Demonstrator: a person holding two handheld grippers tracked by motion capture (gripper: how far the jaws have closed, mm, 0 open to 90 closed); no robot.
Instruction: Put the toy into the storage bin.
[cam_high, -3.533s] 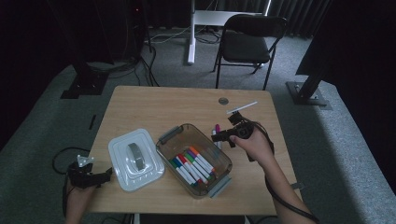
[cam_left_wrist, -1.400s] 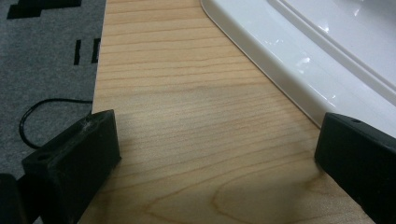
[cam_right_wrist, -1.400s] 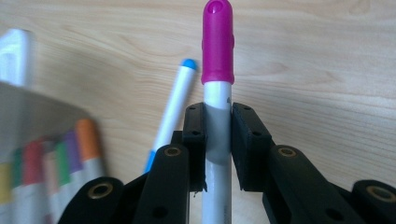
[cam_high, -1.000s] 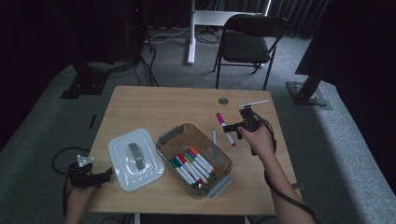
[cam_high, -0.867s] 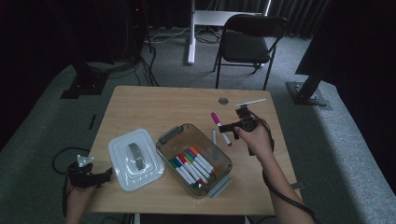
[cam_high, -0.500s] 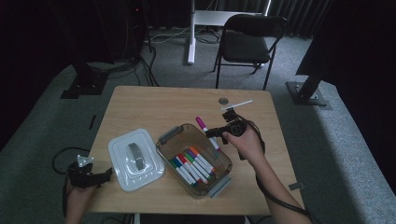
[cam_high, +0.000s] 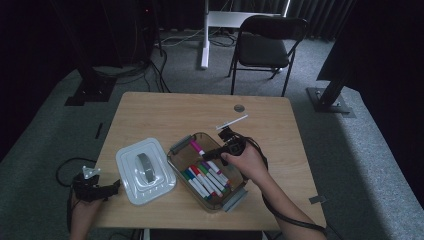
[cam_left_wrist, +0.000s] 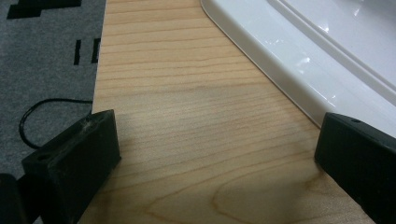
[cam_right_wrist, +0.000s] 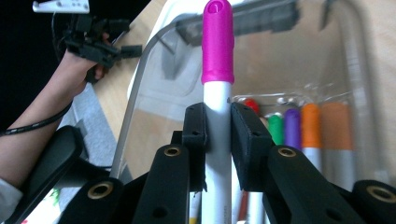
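the surface (cam_high: 150, 115) is a pale wooden top, and the bin (cam_high: 179, 161) sits on it toward the person's side, a clear brown box with grey latches at its two ends. left of the bin, just beside it, the white lid (cam_high: 125, 167) lies flat with its grey handle up. inside the bin a row of markers (cam_high: 207, 179) lies side by side, with red, green, purple and orange caps among them. beyond the bin, on bare wood, lies a thin white stick (cam_high: 232, 122), and farther still a small round disc (cam_high: 239, 108).

the right gripper (cam_high: 212, 152) is over the bin's far half, held in the person's right hand, and its jaws are clamped on the pink marker (cam_high: 196, 147). in the right gripper view the two pads press on the marker's white barrel from both sides, and the pink cap (cam_right_wrist: 217, 42) sticks out past them, over the bin's open inside. in that view the marker is above the row of markers and not touching them.

the left gripper (cam_high: 114, 187) is well left of the bin, at the surface's near left edge beside the lid's corner. in the left gripper view its jaws stand wide apart with nothing but bare wood between them, and the lid's rim (cam_left_wrist: 280, 65) is just beside one jaw.
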